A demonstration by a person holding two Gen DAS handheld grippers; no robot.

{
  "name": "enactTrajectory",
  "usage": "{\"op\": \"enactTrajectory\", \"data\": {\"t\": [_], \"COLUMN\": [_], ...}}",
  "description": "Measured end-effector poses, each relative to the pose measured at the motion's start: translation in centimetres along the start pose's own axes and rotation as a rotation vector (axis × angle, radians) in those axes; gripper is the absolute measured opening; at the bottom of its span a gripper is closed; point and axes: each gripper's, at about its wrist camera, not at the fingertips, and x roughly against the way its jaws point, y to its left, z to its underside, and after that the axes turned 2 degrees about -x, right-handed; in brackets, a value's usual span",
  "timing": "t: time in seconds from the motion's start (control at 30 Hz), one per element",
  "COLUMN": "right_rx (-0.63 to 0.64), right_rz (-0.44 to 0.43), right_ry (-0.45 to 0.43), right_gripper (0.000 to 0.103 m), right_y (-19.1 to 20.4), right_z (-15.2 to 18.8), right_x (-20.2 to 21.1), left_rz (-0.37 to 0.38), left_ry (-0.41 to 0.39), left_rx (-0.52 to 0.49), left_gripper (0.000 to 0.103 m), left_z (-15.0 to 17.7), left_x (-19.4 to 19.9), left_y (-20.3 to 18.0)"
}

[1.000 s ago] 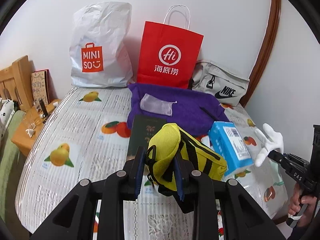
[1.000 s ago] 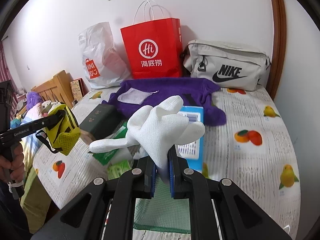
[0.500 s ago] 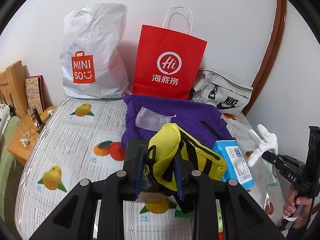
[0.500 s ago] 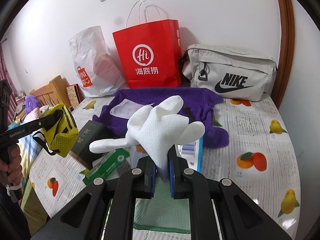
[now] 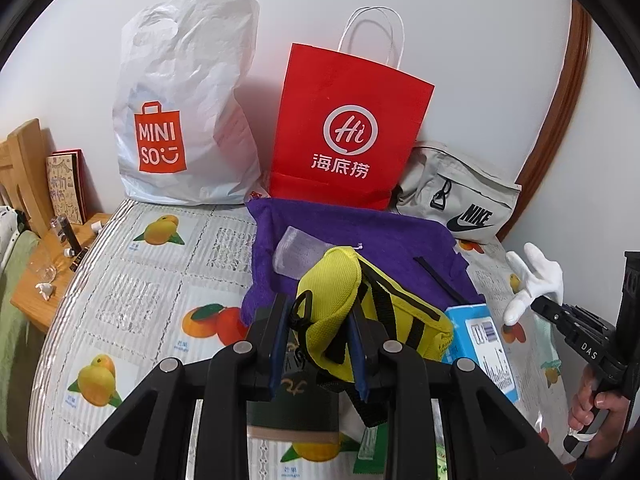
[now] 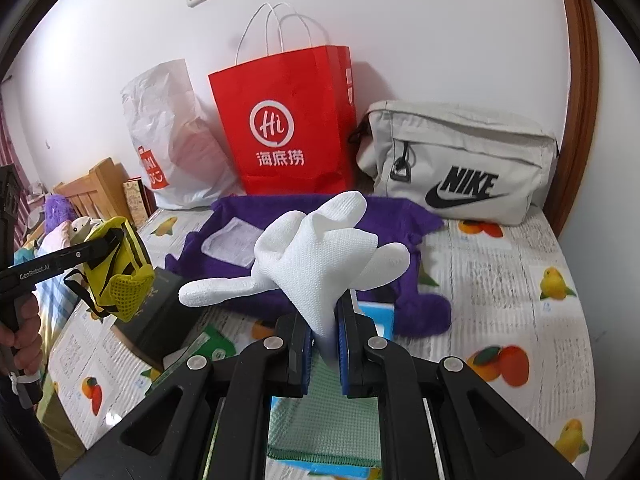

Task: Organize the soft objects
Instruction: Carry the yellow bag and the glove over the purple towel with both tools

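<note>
The yellow mesh pouch with black straps is hanging clamped in the left gripper, its jaws narrowed onto the pouch's folded end, held above the bed. The white knitted cotton glove is sticking up out of the right gripper, whose jaws are pinching its cuff nearly closed, fingers flopping toward nine and two o'clock.

Over the last second both loads have been carried forward and upward: the three bags against the wall are looming larger in both views, and the dark green box and blue carton are sliding lower in the frame. To me that means both soft items are being ferried toward the bags, and neither has been put away yet.

Below them the crumpled purple fleece cloth is lying on the fruit-printed bedspread, a pale translucent pouch resting on it. At eleven o'clock from the pouch stands the white plastic bag reading "MINISO"; at twelve, the red paper bag marked "Hi 海底捞"; at two, the grey fabric waist bag lettered "NIKE". The opposite gripper reads "GenRobot.AI".
</note>
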Motion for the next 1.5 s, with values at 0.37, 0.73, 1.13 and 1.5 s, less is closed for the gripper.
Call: {"op": "enactTrajectory", "data": {"t": [0.37,0.73,1.13,1.5], "right_rx": [-0.001,-0.009,-0.012,0.002], "right_rz": [0.005,-0.015,-0.05,-0.052], "right_ry": [0.008,0.054,0.114,0.163], "right_gripper": [0.011,0.011,0.011,0.011], "right_y": [-0.4,-1.2,-1.7,-2.2], "right_z": [-2.0,-3.3,-4.9,-5.4], "right_x": [-3.0,-7.6,-12.5,-16.0], "left_rz": [0.009,-0.004,0.003,-0.022], "left_ry": [0.027,0.061,0.102,0.159], "left_rx": [0.004,0.035,0.049,0.057], "left_gripper": [0.026,0.026,0.026,0.026], "left_z": [-1.9,-3.0,-4.2,-4.3], "left_x": [-3.2,-6.8,-11.0,-14.3], "left_y": [0.4,1.3,1.4,1.4]}}
